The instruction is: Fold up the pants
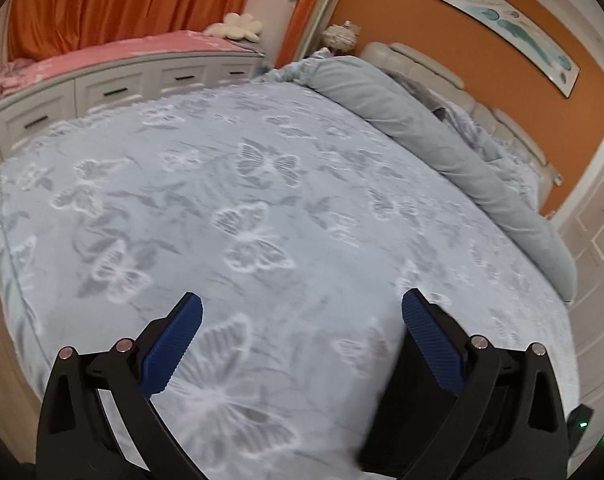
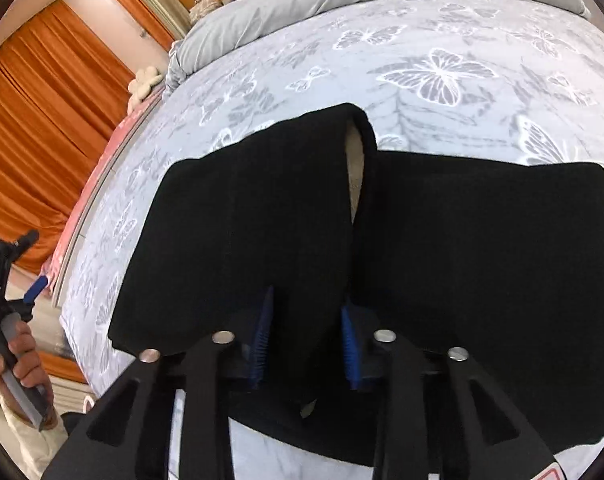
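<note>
Black pants [image 2: 381, 264] lying on butterfly bedspread [image 2: 441, 72], one folded layer clamped between blue pads [image 2: 347, 344] of right gripper [image 2: 303, 340]. Better to lift slowly, keep the pinched edge level, lay it square over the other half, then smooth. Left gripper [image 1: 302, 336] spread wide, holding nothing, above bare bedspread beside the pants. Lower hem and waistband hidden under the tool, so alignment hard to judge. Farther back, rolled grey duvet [image 1: 441, 140]; headboard blurred.

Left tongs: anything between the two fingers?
Only the butterfly-print bedspread shows between the open left tongs in the left wrist view; no cloth. The black pants are in the right tongs.
</note>
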A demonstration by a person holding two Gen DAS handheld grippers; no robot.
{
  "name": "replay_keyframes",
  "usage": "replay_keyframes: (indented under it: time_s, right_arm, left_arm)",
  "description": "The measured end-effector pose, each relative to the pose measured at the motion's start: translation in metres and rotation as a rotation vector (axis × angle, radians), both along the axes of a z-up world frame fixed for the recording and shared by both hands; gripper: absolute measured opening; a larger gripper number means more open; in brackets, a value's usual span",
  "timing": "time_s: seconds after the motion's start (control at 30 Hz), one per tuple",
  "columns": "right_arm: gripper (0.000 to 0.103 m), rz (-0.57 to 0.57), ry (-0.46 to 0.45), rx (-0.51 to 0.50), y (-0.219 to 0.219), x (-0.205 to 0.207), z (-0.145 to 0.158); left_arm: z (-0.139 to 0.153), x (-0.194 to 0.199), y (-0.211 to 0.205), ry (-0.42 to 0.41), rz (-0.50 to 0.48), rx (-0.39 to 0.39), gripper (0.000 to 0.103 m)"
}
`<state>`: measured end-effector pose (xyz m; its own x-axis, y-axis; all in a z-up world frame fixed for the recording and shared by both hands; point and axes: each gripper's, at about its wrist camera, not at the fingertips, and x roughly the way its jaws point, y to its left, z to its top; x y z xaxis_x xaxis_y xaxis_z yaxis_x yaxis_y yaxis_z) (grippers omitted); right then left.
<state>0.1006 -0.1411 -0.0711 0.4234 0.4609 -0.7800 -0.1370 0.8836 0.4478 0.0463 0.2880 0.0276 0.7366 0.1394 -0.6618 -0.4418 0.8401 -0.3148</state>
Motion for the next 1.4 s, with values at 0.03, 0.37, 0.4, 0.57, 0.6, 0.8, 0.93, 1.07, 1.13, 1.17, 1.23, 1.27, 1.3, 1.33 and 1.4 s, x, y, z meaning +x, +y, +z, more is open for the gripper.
replay_keyframes:
  time_s: [0.03,0.37,0.4,0.57,0.6,0.8,0.93,1.07,1.13,1.17,1.23,1.27,1.3,1.33,1.4]
  right_arm:
    - [0.016,-0.006,-0.015,0.004,-0.001,-0.001,0.005]
    - [0.013,-0.093,-0.217,-0.116,-0.081,-0.037,0.086]
    - [0.013,-0.122,-0.154,-0.145,-0.099,-0.036,0.073]
    - [0.019,-0.197,0.056,-0.073,-0.145,-0.027,0.008]
    - [0.022,-0.180,0.048,-0.059,-0.146,-0.028,0.014]
    - [0.028,-0.219,0.040,-0.028,-0.156,-0.034,0.028]
    - [0.049,-0.202,0.079,0.037,-0.152,-0.028,0.024]
    - [0.059,-0.169,0.093,-0.033,-0.137,-0.028,0.012]
    - [0.054,-0.153,0.068,-0.085,-0.128,-0.026,0.011]
    - [0.044,-0.143,0.052,-0.113,-0.124,-0.026,0.012]
    - [0.021,-0.138,0.011,-0.164,-0.121,-0.026,0.020]
    - [0.020,-0.148,-0.003,-0.142,-0.125,-0.027,0.025]
    - [0.020,-0.159,-0.011,-0.110,-0.130,-0.029,0.028]
    - [0.021,-0.179,-0.017,-0.095,-0.137,-0.029,0.032]
    - [0.060,-0.245,0.012,-0.132,-0.154,-0.028,0.030]
  left_arm:
    - [-0.001,-0.002,0.003,0.012,0.006,0.012,0.098]
    - [-0.011,0.002,-0.007,0.083,-0.036,0.015,0.098]
    - [-0.011,0.004,-0.013,0.085,-0.050,0.020,0.098]
    - [-0.019,0.019,-0.059,0.125,-0.151,0.049,0.098]
    - [-0.022,0.023,-0.074,0.136,-0.184,0.057,0.098]
    - [-0.033,0.033,-0.132,0.168,-0.322,0.048,0.098]
    - [-0.050,0.043,-0.168,0.240,-0.425,0.044,0.098]
    - [-0.078,0.055,-0.183,0.354,-0.490,-0.062,0.098]
    - [-0.095,0.060,-0.184,0.403,-0.508,-0.150,0.098]
    - [-0.098,0.062,-0.183,0.406,-0.512,-0.183,0.098]
    - [-0.105,0.064,-0.179,0.420,-0.531,-0.256,0.096]
    - [-0.105,0.064,-0.175,0.413,-0.543,-0.308,0.085]
    - [-0.103,0.063,-0.172,0.402,-0.549,-0.344,0.079]
    - [-0.101,0.061,-0.170,0.393,-0.553,-0.367,0.080]
    - [-0.095,0.058,-0.167,0.381,-0.540,-0.321,0.098]
